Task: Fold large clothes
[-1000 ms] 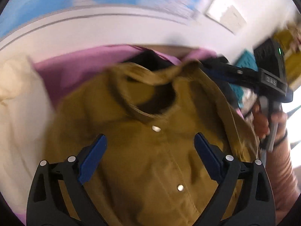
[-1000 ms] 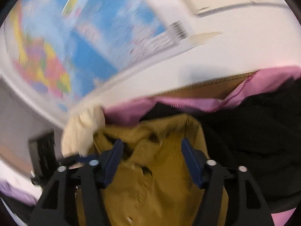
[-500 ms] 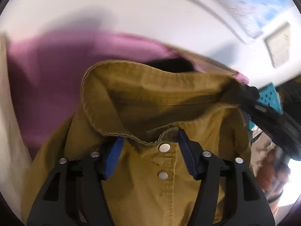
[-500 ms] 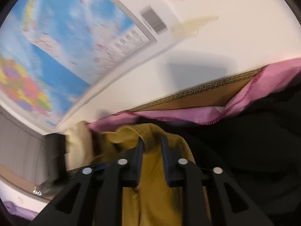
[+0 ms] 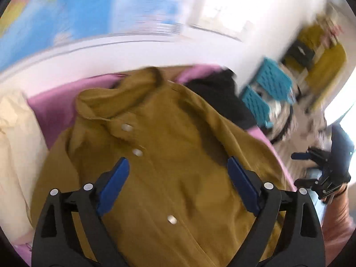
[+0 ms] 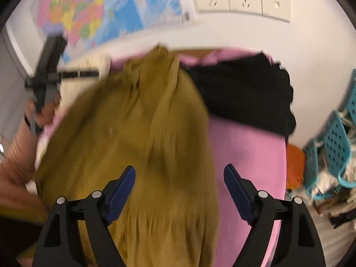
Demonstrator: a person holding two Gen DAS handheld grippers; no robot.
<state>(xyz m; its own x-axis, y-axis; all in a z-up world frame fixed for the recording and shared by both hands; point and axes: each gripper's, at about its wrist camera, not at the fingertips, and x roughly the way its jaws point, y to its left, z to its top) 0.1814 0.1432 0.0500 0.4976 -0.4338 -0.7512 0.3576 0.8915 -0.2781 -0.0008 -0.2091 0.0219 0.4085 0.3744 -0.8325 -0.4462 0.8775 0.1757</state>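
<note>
A mustard button-up shirt (image 5: 178, 144) lies front up on the pink cover (image 5: 51, 106), its collar toward the wall. My left gripper (image 5: 178, 162) hovers over the chest below the two upper buttons, jaws opening wide and pressing on nothing. In the right wrist view the same shirt (image 6: 133, 133) is blurred. My right gripper (image 6: 179, 169) hangs above its right edge and the pink cover (image 6: 244, 155), jaws opening, with no cloth pinched. Each gripper appears in the other's view: the right gripper (image 5: 322, 173) at the far right, the left gripper (image 6: 49, 75) at the upper left.
A black garment (image 6: 244, 93) lies at the back right of the cover and a cream garment (image 5: 15, 144) at the left. Teal perforated baskets (image 6: 333, 142) and an orange item (image 6: 293, 162) stand beyond the right edge. A wall with a map (image 6: 89, 6) and sockets (image 6: 242, 0) lies behind.
Both grippers have let go of the shirt near the collar and pulled back with jaws wider. The right one has swung out to the right; the shirt now lies flatter.
</note>
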